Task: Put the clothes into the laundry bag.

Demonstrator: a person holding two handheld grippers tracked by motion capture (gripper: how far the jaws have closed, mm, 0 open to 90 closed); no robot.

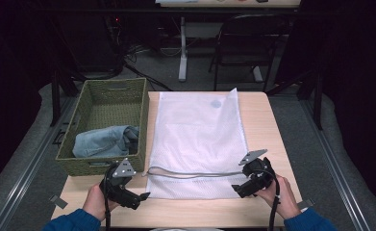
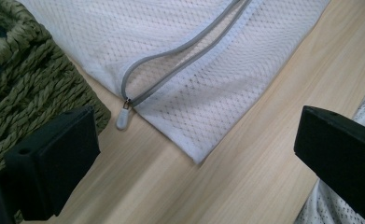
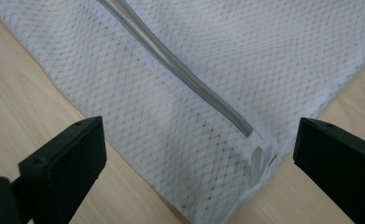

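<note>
Lying flat on the table [image 1: 272,125], the mesh bag [image 1: 197,139] spans between the wide-open, empty left gripper [image 1: 142,196] and right gripper [image 1: 236,188], one near each front corner.

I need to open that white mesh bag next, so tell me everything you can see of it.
The white mesh laundry bag lies flat on the wooden table, right of the woven basket. A grey zipper runs along its near edge, partly open at the left end, where the pull tab rests on the wood. A far corner is folded up. The left gripper and right gripper stand open at its near corners, not touching.
</note>
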